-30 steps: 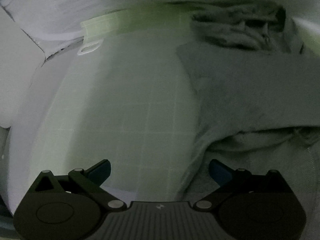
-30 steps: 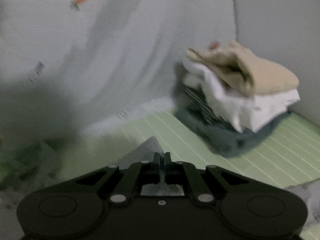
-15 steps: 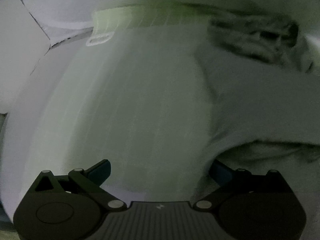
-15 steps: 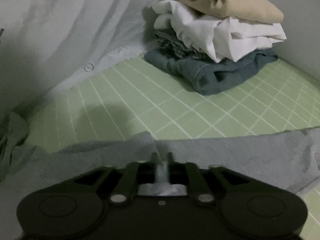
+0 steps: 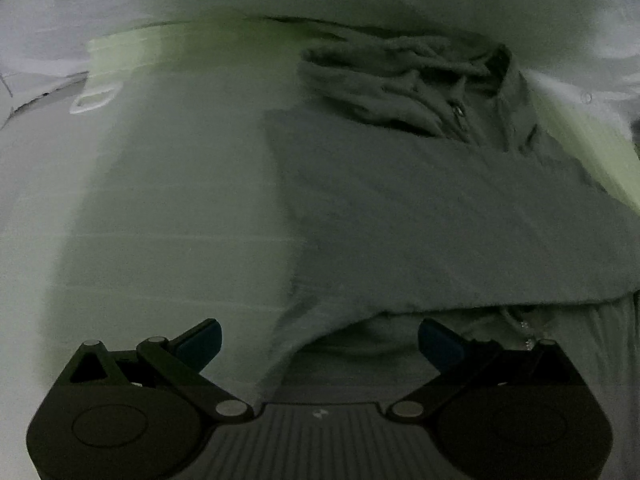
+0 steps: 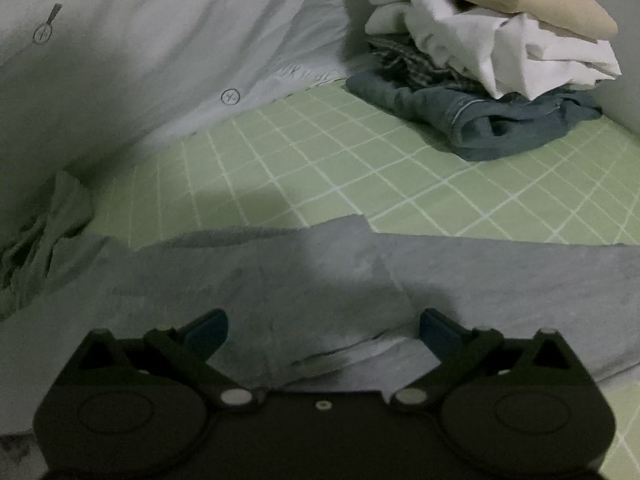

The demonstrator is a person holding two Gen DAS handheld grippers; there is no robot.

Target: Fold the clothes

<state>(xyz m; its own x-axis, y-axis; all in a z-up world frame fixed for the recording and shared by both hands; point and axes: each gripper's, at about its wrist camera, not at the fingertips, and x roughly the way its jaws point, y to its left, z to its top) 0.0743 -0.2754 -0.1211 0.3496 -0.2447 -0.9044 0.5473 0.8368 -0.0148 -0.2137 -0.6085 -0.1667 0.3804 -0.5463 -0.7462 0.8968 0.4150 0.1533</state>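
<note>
A grey garment (image 5: 440,220) lies on the green checked sheet (image 5: 180,200), part of it folded over, with its zipper showing near the far edge. My left gripper (image 5: 319,340) is open and empty just above the garment's near edge. In the right wrist view the same grey garment (image 6: 280,280) lies flat under my right gripper (image 6: 324,330), which is open and holds nothing.
A stack of folded clothes (image 6: 480,52) sits at the back right on the green checked sheet (image 6: 320,160): beige on top, white, a checked piece, blue denim below. A white duvet (image 6: 140,40) rises along the back. A crumpled greenish garment (image 6: 44,232) lies at left.
My right gripper was shut on the grey garment's edge, lowered it onto the sheet, and has now opened and let go. My left gripper stayed open and drifted left over the garment.
</note>
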